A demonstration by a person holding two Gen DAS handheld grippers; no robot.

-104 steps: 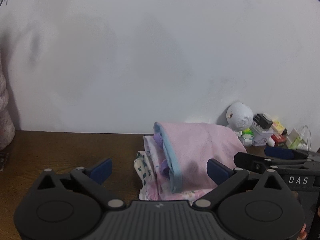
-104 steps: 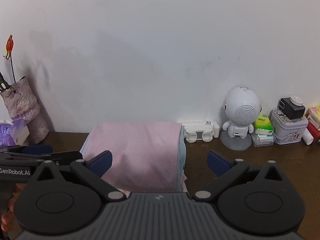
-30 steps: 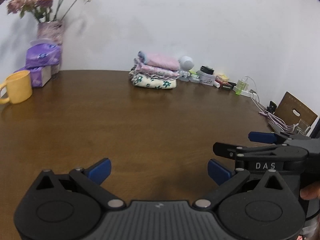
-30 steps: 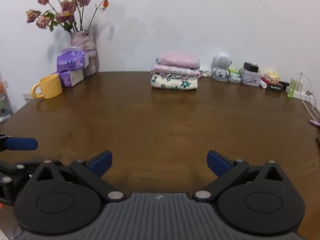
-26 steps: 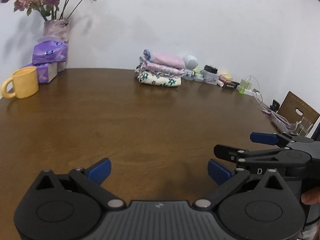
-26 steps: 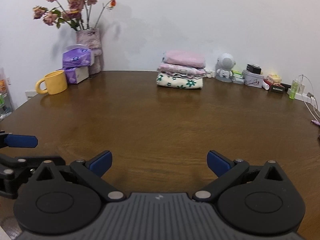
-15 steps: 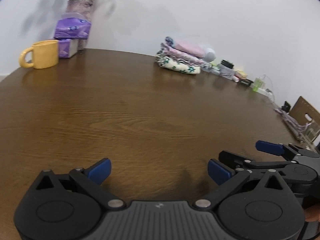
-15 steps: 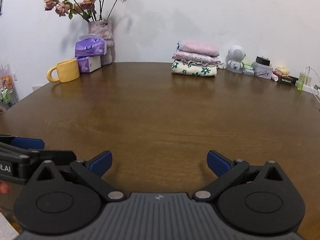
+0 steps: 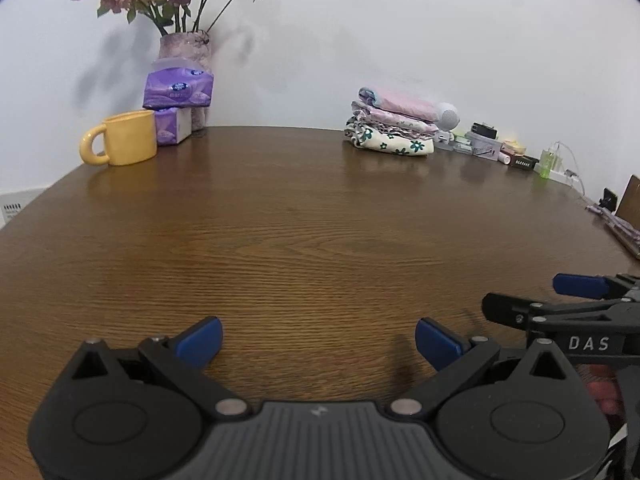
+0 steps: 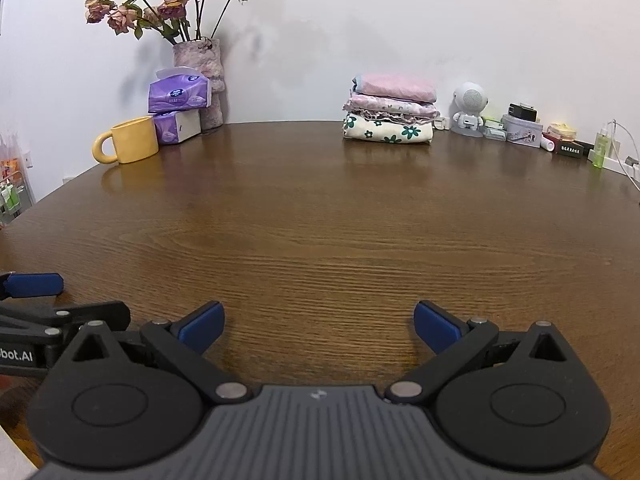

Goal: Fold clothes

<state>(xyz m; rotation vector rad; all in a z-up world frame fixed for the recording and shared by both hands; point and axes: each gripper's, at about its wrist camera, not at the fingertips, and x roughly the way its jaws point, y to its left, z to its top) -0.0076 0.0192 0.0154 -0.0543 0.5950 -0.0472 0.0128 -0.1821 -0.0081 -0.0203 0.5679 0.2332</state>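
Note:
A stack of folded clothes [image 10: 390, 114] sits at the far edge of the brown wooden table [image 10: 320, 220], against the wall: a pink piece on top, a pink frilled one under it, a white flowered one at the bottom. It also shows in the left wrist view [image 9: 390, 128]. My left gripper [image 9: 318, 340] is open and empty, low over the near table edge. My right gripper [image 10: 319, 326] is open and empty, beside it on the right. Both are far from the stack.
A yellow mug [image 10: 128, 146], purple tissue packs [image 10: 178, 106] and a vase of dried roses [image 10: 200, 76] stand at the back left. A white toy robot [image 10: 470, 110], small tins and boxes [image 10: 520, 128] and cables line the back right.
Both grippers have drawn back from the clothes stack to the near side of the table, still open. The left view has swung left, bringing the vase into sight.

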